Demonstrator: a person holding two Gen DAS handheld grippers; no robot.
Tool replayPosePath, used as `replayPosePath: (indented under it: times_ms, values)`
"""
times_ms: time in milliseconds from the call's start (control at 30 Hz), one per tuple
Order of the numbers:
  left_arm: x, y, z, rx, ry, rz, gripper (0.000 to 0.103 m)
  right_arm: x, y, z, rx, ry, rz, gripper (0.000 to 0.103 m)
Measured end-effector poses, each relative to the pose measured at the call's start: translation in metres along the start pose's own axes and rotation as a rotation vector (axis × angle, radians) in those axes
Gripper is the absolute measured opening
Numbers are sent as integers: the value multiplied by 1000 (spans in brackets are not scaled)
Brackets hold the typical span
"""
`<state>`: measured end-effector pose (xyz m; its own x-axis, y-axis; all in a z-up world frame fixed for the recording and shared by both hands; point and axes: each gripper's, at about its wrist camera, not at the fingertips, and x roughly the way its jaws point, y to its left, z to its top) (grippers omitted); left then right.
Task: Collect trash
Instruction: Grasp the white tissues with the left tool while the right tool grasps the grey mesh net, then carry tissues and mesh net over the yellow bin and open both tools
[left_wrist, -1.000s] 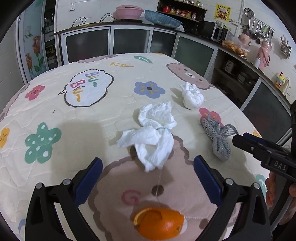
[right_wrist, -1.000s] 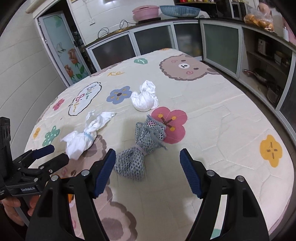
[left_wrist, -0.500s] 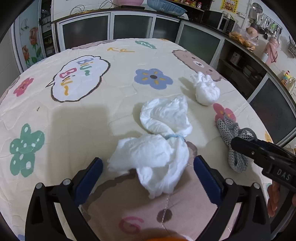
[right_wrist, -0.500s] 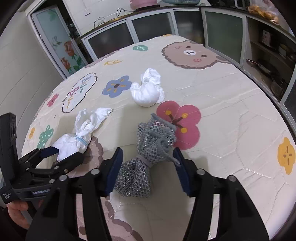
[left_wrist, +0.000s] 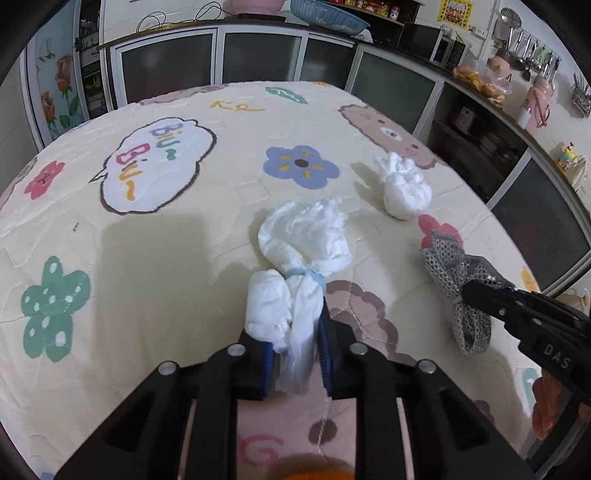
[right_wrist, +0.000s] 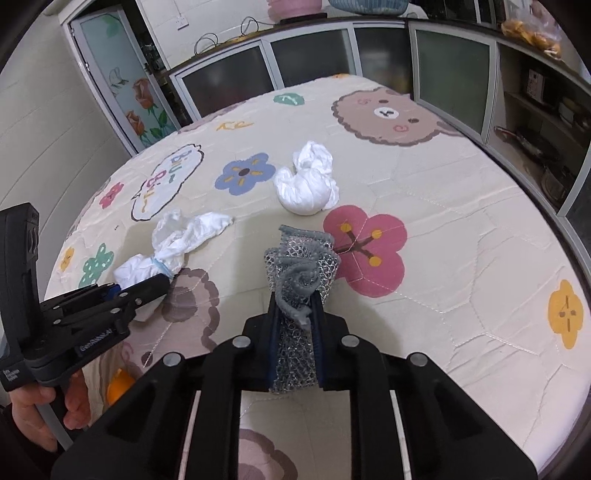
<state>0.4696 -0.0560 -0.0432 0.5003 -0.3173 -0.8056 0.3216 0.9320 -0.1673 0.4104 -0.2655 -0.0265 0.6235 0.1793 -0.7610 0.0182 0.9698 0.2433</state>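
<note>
White tissue, tied with a blue band (left_wrist: 295, 291), sits pinched in your left claw (left_wrist: 297, 354), whose jaws have just been closing and now press on its near end; your right claw (right_wrist: 295, 332) has likewise just closed and squeezes the grey mesh bundle (right_wrist: 295, 295) at its waist. Both bundles look to be resting on the quilted surface (left_wrist: 184, 229), so I judge the grasps made but the lifts not yet begun. Left to do: a second white wad (right_wrist: 308, 184) lies untouched farther out, beside the pink flower print, and an orange peel (right_wrist: 119, 384) waits at the near edge (half hidden by your left claw). No bin shows in either view, so where it all goes I cannot tell.
</note>
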Motion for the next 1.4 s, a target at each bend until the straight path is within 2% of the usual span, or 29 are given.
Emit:
replayPosePath:
  times_ms: [133,400,700,900,1133,1233,1333,1400]
  values:
    - [-33,3,-4,3,-53,-28,18,-17,1,1,4,-23,14,14]
    - [-110,14,-16,4,-158,-60,18,-82,-2,-6,-2,-107,31,14]
    - [-165,32,-44,-40,-203,-43,18,-148,-17,-44,-15,-160,8,14]
    - [-182,26,-83,-19,-196,-47,19,-184,-34,-81,-14,-182,1,14]
    - [-175,-9,-135,14,-153,-145,19,-223,-61,-136,-3,-207,-37,14]
    - [-173,-41,-149,50,-138,-215,19,-244,-77,-158,30,-220,-56,14]
    - [-168,-91,-162,130,-110,-315,19,-273,-100,-186,71,-237,-96,14]
    - [-166,-127,-170,196,-92,-374,19,-296,-116,-214,95,-245,-154,14]
